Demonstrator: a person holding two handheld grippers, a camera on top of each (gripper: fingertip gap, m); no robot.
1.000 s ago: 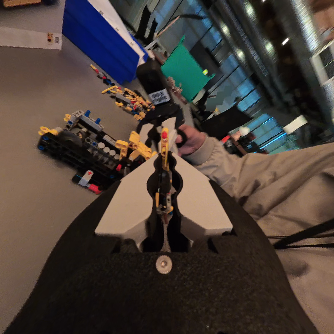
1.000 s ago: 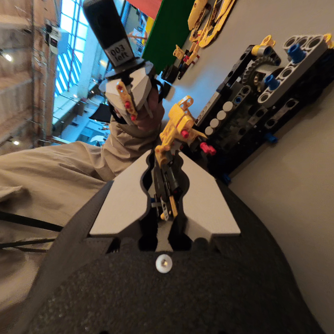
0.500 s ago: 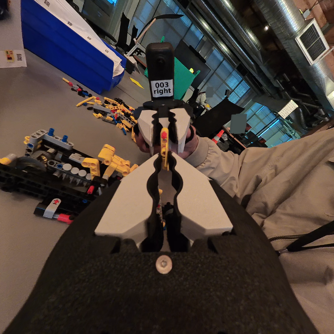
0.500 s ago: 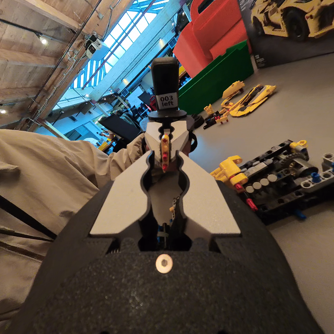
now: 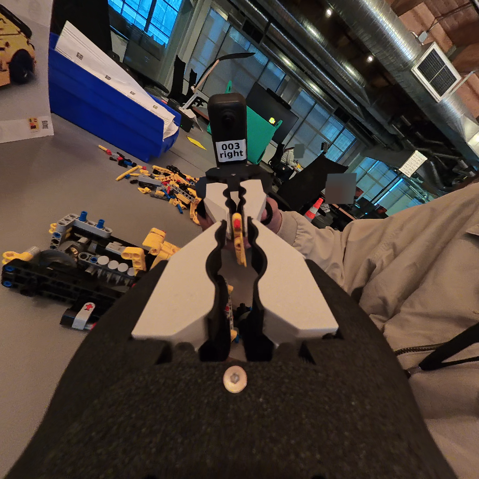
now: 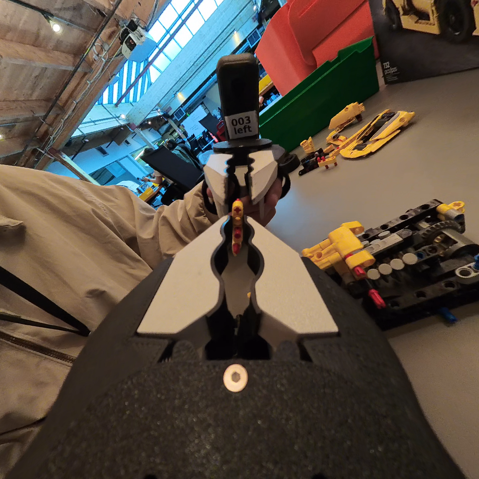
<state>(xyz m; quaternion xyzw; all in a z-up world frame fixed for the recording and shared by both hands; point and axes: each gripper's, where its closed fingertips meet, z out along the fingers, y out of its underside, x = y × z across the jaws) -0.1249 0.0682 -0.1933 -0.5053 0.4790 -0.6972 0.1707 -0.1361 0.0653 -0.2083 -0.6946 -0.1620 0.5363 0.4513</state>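
In the left wrist view, a white label (image 5: pixel 230 150) with black print sits on the black camera body (image 5: pixel 227 119) at 12 o'clock. A white printed sheet (image 5: pixel 15 131) at 10 o'clock carries small code marks. Printed papers (image 5: pixel 116 75) lie in the blue bin (image 5: pixel 103 108) at 11 o'clock. A white sign (image 5: pixel 412 162) hangs at 2 o'clock; I cannot read it.

In the right wrist view, a like label (image 6: pixel 241 125) stands at 12 o'clock, and a dark printed box (image 6: pixel 425 51) at 1 o'clock.

We see one slim yellow beam (image 6: pixel 237 223) studded with red pins (image 6: pixel 236 234), held in the air above the surface, pinched at the tips of the right hand-held gripper (image 6: pixel 237 219), lying loose between the parted fingertips of the left hand-held gripper (image 5: pixel 236 223)
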